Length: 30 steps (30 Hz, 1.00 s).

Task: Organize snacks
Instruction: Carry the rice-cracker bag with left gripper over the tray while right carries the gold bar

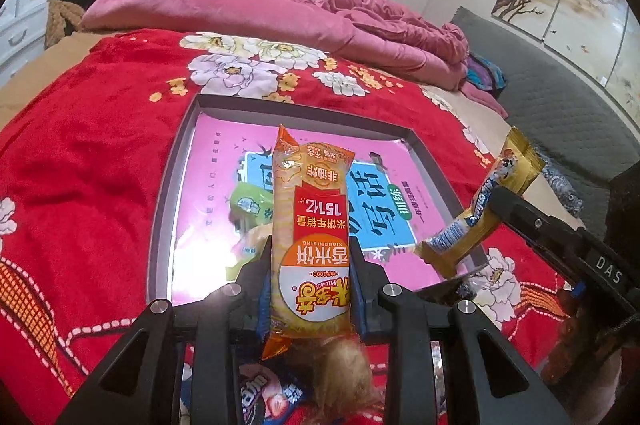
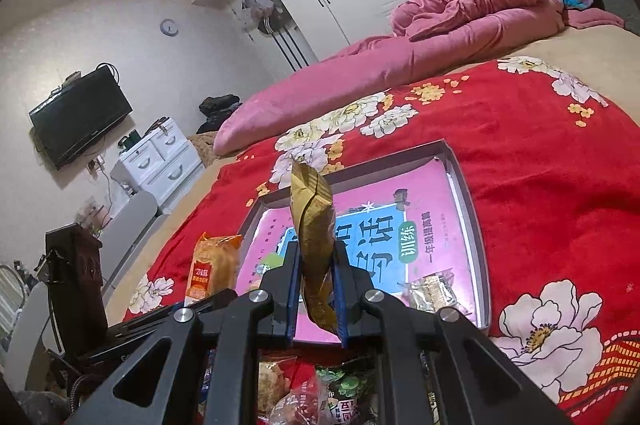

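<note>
We are looking into a shallow grey-rimmed tray on the red floral blanket, lined with a pink workbook and holding small wrapped snacks. Our left gripper is clamping a long orange rice-cracker pack above the tray; our right gripper is pinching a crinkly gold snack bar upright over it. Loose packets are lying near us.
</note>
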{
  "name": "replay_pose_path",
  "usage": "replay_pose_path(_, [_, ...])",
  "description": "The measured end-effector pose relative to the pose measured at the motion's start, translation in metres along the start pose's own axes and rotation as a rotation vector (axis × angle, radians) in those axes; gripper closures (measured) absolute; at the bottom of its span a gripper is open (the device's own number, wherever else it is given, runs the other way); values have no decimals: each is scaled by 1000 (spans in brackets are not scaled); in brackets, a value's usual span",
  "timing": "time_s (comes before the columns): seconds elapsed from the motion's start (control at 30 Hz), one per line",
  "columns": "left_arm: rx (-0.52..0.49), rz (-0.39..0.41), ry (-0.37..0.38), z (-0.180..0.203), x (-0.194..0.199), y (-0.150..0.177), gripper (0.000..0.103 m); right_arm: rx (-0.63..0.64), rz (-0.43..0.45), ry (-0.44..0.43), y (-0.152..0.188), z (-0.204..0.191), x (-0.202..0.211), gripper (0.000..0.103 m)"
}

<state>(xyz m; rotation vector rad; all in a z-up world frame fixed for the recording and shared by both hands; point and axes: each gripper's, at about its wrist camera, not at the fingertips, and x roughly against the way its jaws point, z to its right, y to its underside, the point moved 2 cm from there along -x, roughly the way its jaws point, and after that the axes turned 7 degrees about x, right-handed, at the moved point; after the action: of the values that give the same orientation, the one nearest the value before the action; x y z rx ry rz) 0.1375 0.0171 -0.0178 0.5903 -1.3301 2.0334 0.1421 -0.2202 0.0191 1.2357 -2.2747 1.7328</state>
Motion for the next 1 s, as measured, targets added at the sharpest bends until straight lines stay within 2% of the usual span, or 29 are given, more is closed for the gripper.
replay_pose_path(0.53, [-40, -3, 28, 10, -12, -6, 71, -37, -2, 27, 1, 9, -6, 88])
replay_pose_path(1.0, [-71, -41, 30, 20, -35, -7, 71, -113, -20, 51, 7, 25, -10, 88])
